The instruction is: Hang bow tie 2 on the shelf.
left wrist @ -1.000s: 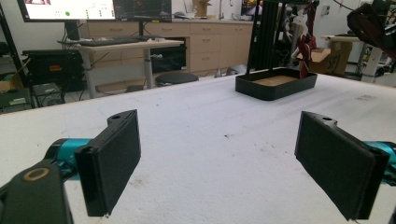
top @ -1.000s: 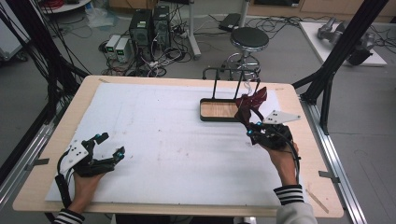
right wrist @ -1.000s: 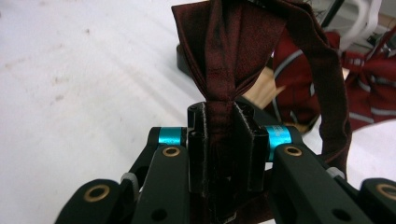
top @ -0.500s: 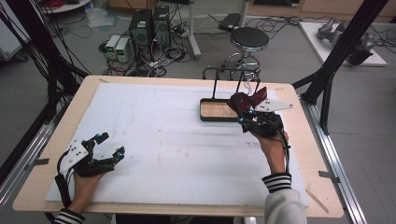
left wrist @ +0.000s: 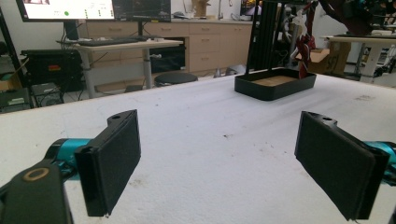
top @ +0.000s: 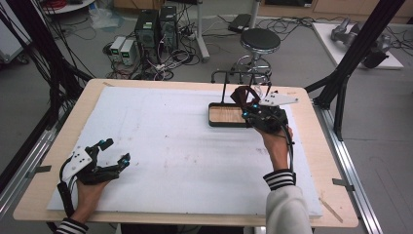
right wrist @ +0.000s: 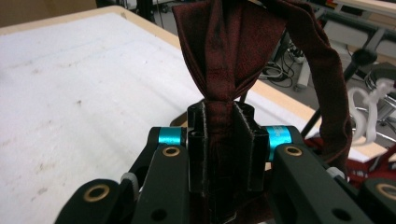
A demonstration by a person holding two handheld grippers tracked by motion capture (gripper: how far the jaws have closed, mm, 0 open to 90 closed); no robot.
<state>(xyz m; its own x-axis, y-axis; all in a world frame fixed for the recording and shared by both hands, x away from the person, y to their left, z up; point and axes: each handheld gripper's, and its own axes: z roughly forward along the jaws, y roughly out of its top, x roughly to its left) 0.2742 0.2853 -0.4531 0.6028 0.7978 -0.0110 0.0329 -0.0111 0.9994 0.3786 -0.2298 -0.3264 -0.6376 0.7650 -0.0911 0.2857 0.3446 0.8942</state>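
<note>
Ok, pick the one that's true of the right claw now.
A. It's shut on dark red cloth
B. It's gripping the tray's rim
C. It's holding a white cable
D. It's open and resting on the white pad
A: in the right gripper view the right claw has its jaws pressed together on a bunched strip of dark red cloth, which fans out above them; the high view shows it held up beside the black tray.

Handheld grippers, black frames, teal fittings.
Left gripper [top: 113,152]: black linkage body, grey three-cornered plate on top, teal tips at the jaws; flat rectangular black pads, teal cylinder joints, brass-ringed screw hole. Right gripper [top: 249,108]: same build, grey plate, black cable trailing along the forearm; teal collars, brass-ringed holes. Both sleeves [top: 280,179] white with black-and-white striped cuffs.
</note>
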